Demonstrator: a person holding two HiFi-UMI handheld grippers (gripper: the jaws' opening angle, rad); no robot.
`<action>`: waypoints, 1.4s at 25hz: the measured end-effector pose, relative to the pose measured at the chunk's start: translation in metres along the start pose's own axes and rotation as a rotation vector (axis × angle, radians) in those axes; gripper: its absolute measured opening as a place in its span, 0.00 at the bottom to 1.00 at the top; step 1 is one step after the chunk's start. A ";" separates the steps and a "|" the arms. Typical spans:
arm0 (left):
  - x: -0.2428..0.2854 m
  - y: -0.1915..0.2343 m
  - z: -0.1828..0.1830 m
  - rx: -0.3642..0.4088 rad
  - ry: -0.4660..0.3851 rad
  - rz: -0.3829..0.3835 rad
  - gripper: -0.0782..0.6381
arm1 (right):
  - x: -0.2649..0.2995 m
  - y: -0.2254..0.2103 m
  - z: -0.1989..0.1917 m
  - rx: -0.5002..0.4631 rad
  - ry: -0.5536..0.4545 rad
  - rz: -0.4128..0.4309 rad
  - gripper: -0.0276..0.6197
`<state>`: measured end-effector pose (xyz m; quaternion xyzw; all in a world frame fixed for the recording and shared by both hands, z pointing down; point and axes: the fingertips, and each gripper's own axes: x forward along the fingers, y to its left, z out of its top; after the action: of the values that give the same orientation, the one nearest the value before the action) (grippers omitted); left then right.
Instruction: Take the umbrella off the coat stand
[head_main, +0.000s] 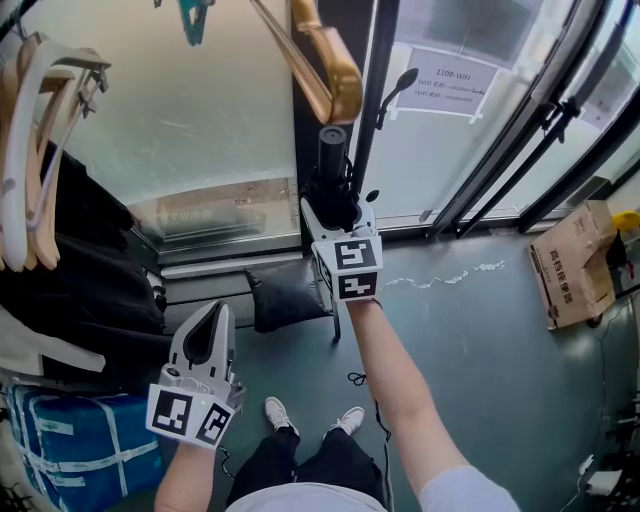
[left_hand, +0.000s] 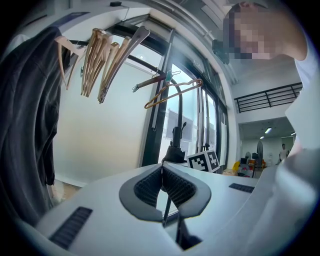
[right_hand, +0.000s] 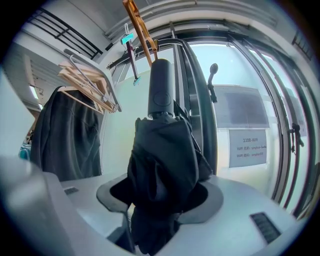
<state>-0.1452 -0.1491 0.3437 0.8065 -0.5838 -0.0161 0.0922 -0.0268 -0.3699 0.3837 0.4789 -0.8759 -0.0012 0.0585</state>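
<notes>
A folded black umbrella (head_main: 334, 185) stands upright with its thick dark handle (right_hand: 161, 87) on top. My right gripper (head_main: 336, 215) is shut on the bunched fabric (right_hand: 162, 165), both jaws pressing its sides. The handle's top sits just below a wooden hanger (head_main: 328, 65) on the clothes rail (right_hand: 120, 62); I cannot tell whether it touches. My left gripper (head_main: 214, 315) is lower and to the left, shut with nothing between its pads (left_hand: 150, 187). From there the umbrella (left_hand: 176, 147) and the right gripper's marker cube (left_hand: 204, 160) show ahead.
A black coat (head_main: 80, 260) and several pale hangers (head_main: 40, 150) hang at the left. A blue bag (head_main: 80, 440) lies below them, a dark cushion (head_main: 285, 295) by the window base, a cardboard box (head_main: 570, 265) at the right. Glass with a paper sign (head_main: 450, 80) is behind.
</notes>
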 end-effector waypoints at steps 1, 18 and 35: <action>0.001 0.001 -0.001 -0.005 -0.001 0.000 0.14 | 0.001 0.000 0.000 0.001 0.001 -0.001 0.42; 0.016 0.026 0.002 -0.061 -0.017 0.013 0.14 | 0.019 -0.011 0.026 -0.050 0.003 -0.008 0.43; -0.004 0.034 0.031 -0.038 -0.080 0.048 0.14 | -0.026 0.023 0.059 -0.101 -0.016 0.093 0.43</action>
<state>-0.1825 -0.1601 0.3184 0.7891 -0.6058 -0.0571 0.0842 -0.0388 -0.3387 0.3237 0.4344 -0.8964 -0.0465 0.0757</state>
